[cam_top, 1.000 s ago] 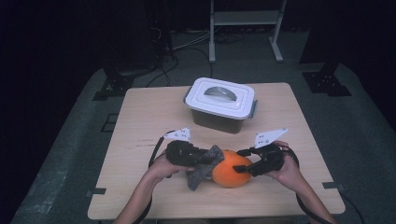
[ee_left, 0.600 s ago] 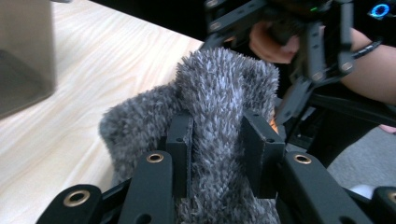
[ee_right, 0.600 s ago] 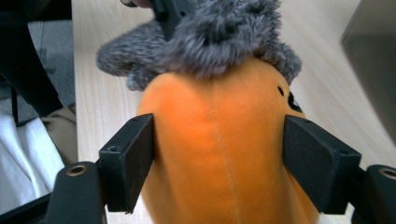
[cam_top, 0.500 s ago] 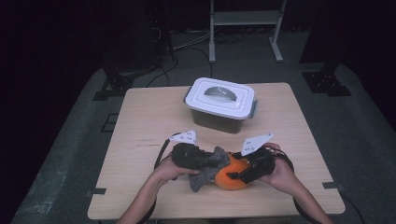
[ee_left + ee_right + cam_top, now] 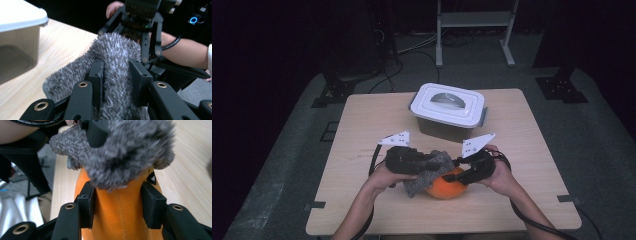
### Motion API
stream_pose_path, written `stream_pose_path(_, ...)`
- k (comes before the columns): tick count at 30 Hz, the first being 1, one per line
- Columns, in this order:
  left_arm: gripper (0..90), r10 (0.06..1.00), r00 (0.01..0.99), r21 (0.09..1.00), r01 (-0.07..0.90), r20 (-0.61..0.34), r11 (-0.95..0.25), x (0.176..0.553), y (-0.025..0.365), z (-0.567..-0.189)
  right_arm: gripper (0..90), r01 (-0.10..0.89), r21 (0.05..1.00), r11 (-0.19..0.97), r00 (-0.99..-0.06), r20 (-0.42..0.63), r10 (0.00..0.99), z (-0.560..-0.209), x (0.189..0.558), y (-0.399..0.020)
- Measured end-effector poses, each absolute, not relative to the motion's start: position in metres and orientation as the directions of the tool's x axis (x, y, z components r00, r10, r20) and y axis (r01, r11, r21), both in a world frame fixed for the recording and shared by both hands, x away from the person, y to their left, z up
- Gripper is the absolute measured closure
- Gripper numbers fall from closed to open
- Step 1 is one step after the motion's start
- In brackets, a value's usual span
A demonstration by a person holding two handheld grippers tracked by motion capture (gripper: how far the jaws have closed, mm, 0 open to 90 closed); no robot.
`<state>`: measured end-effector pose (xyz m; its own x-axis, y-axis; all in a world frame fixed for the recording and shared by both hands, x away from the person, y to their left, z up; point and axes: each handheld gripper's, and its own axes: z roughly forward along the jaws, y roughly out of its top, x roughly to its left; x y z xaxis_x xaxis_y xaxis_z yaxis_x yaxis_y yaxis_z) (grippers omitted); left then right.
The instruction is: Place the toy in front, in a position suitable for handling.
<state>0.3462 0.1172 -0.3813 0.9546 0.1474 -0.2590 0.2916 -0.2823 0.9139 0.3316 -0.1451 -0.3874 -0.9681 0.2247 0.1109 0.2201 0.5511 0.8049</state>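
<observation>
Grey fuzzy cloth (image 5: 117, 72), shaggy and bunched, is pinched between the left gripper (image 5: 117, 82) jaws, draping down over the top of the orange plush toy (image 5: 122, 212). That toy, round and stitched, sits between the right gripper (image 5: 122, 207) jaws, their pads against its sides, low at the near table edge.

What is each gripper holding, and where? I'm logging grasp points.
Left gripper pinches the grey fuzzy cloth along a raised fold. Right gripper, just closing, clasps the orange plush toy by its sides.
</observation>
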Motion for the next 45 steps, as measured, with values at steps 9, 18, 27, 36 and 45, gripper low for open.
stream_pose_path(9,66.4,0.181,0.943,0.891,0.325,-0.28,-0.318,0.355,0.126,-0.398,49.1,0.215,0.801,0.559,-0.971,0.111,0.214,-0.401,0.334,-0.163)
stream_pose_path(18,66.1,0.171,0.939,0.885,0.339,-0.298,-0.32,0.356,0.117,-0.403,37.9,0.298,0.805,0.513,-0.944,0.168,0.285,-0.406,0.333,-0.194)
stream_pose_path(27,66.1,0.153,0.943,0.885,0.331,-0.297,-0.326,0.351,0.107,-0.402,30.0,0.259,0.809,0.527,-0.941,0.088,0.327,-0.392,0.311,-0.184)
stream_pose_path(36,66.0,0.12,0.964,0.902,0.263,-0.235,-0.342,0.342,0.095,-0.395,36.3,0.242,0.803,0.544,-0.952,0.088,0.294,-0.4,0.312,-0.173)
stream_pose_path(45,66.8,0.172,0.957,0.889,0.283,-0.235,-0.359,0.349,0.113,-0.405,39.4,0.294,0.828,0.477,-0.935,0.148,0.321,-0.406,0.321,-0.189)
